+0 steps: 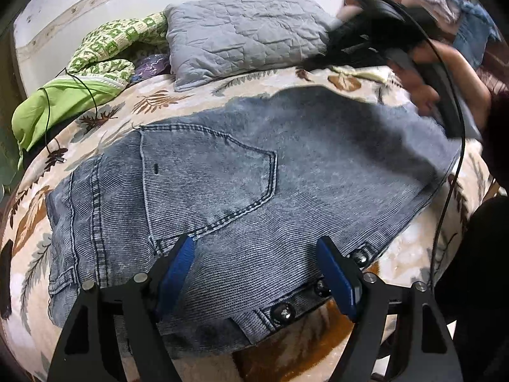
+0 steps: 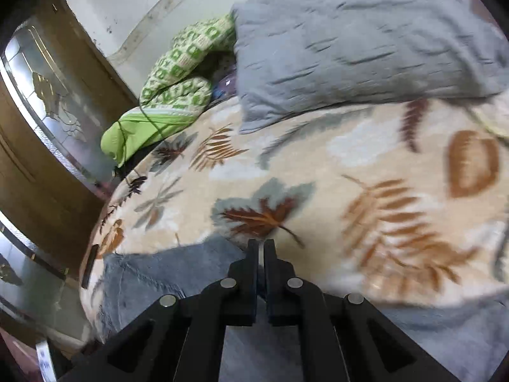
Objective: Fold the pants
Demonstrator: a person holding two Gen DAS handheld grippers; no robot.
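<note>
A pair of blue jeans (image 1: 241, 184) is spread flat on a bed covered by a leaf-patterned blanket (image 1: 165, 102), back pocket (image 1: 206, 184) uppermost and a row of metal buttons (image 1: 281, 312) along the near edge. The left gripper (image 1: 254, 277) is held wide open above that near edge, its blue pads (image 1: 176, 270) set apart with denim seen between them; nothing is gripped. In the right wrist view the right gripper (image 2: 261, 251) is seen with its fingers brought together, only a thin sliver showing between the tips; whether any fabric is pinched there cannot be told. Blurred denim (image 2: 152, 273) is seen below and to the left of it. At the head of the bed a grey quilted pillow (image 1: 245, 35) is laid, with a green patterned cloth (image 1: 105, 57) bunched beside it and a thin black cable (image 1: 47, 117) draped across the green fabric
</note>
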